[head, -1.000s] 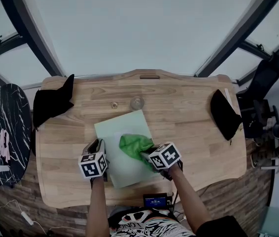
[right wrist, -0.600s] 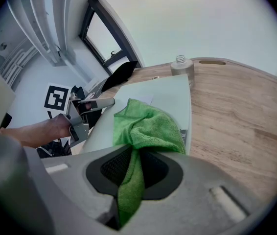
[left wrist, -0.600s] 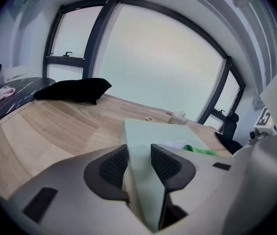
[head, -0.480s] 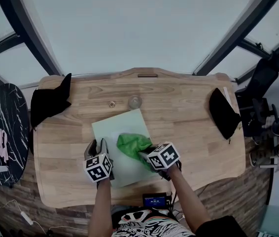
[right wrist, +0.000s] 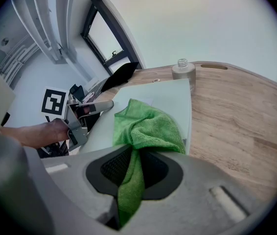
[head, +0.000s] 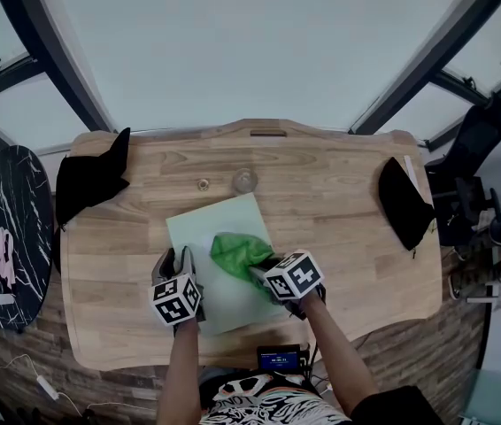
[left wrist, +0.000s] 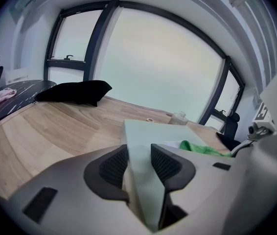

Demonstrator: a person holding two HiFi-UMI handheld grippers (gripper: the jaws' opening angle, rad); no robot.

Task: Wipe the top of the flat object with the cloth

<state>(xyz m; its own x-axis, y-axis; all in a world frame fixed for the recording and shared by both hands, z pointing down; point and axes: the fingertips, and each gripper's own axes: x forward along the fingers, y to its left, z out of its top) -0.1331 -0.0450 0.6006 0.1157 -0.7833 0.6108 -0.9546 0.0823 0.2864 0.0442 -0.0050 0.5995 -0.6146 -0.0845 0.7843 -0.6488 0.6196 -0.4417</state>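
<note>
A pale green flat board (head: 199, 228) lies on the wooden table (head: 348, 237). A bright green cloth (head: 237, 255) sits bunched on its near right part. My right gripper (head: 264, 273) is shut on a fold of the cloth (right wrist: 146, 126), which hangs down between its pads. My left gripper (head: 173, 260) is at the board's near left edge. In the left gripper view the board (left wrist: 150, 131) runs between the left gripper (left wrist: 139, 163) jaws, which have just been opening and stand wide about it.
A small clear bottle (head: 245, 181) and a little ring (head: 204, 184) stand just beyond the board. Black cloths lie at the table's left (head: 91, 180) and right (head: 403, 204) ends. A round black side table (head: 7, 237) stands to the left.
The left gripper's jaws have spread apart around the board's edge and the gripper has turned a little. The right gripper and the cloth have kept still.
</note>
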